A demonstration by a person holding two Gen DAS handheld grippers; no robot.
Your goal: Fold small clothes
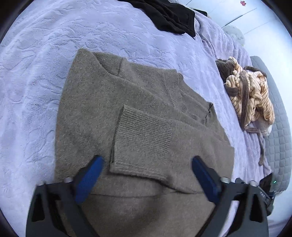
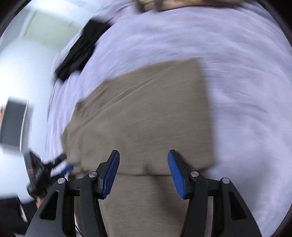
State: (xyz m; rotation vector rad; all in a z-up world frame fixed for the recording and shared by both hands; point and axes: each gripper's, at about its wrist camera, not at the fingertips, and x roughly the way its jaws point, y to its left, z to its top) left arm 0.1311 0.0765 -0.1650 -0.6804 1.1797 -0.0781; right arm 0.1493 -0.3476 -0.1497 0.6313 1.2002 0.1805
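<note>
Brown sweater (image 1: 138,127) lying flat on the bed (image 1: 36,91), sleeves folded in across the chest, hem end nearest. Left gripper (image 1: 147,164) hovering over the cuff, jaws wide apart, gripping nothing. Right gripper (image 2: 144,162) jaws parted too, nothing between them, view badly blurred. Could easily pinch one layer only and drag the sleeve back out, or snag the fuzzy lilac blanket along with the knit. Black garment (image 1: 169,16) and striped bundle (image 1: 250,94) well apart on the bed. Pale walls beyond.
</note>
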